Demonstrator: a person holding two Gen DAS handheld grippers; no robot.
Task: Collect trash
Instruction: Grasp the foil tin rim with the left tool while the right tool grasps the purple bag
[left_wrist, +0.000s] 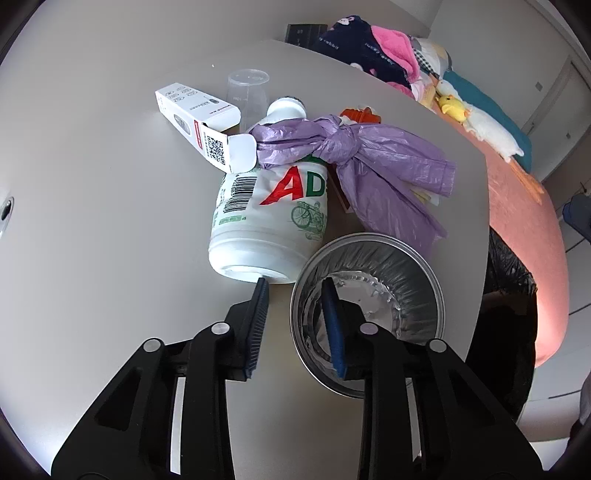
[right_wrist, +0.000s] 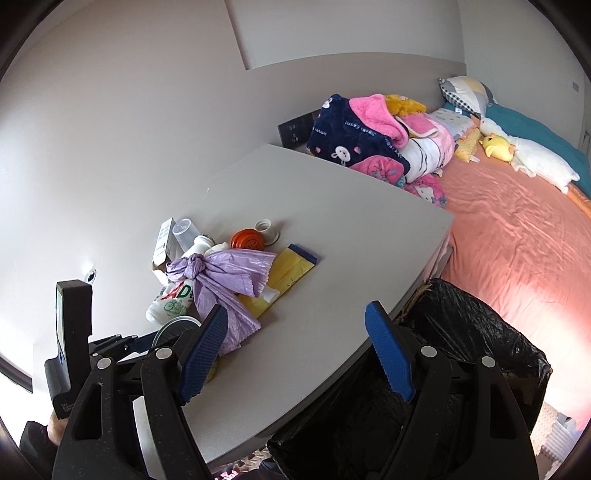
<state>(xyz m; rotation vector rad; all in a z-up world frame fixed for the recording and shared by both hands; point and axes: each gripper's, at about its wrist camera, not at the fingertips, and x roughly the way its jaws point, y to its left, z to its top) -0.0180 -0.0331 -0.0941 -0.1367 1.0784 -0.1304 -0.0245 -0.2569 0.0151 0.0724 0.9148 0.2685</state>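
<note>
On the left of the grey table (left_wrist: 92, 221), seen from my left wrist, a white carton (left_wrist: 195, 118) lies with its flap end open, and a clear plastic cup (left_wrist: 248, 92) stands just behind it. Next to them a white bottle (left_wrist: 269, 221) with red and green lettering lies on its side, base toward me, and the carton's flap rests against its shoulder. A knotted purple bag (left_wrist: 369, 162) is draped over the bottle's neck and spills to the right across the table. An orange cap (left_wrist: 360, 115) peeks out behind the knot.

Nearest to me, just right of the bottle's base, sits a round foil bowl (left_wrist: 406, 266). My left gripper (left_wrist: 294, 282) points down at it. Its jaws stand only narrowly apart and straddle the bowl's near rim, one pad outside by the bottle's base and the other inside the bowl. I see a gap between the pads and the rim, so nothing is pinched.

From my right wrist the same heap shows at left, with a yellow packet (right_wrist: 291, 266) lying under the purple bag and a white ring cap (right_wrist: 266, 226) beside the orange cap. My right gripper (right_wrist: 298, 306) is spread wide and empty above the table's near edge. Right of that edge stands a bin lined with a black bag (right_wrist: 461, 332), and past it lies a bed with a pink sheet (right_wrist: 517, 229).
</note>
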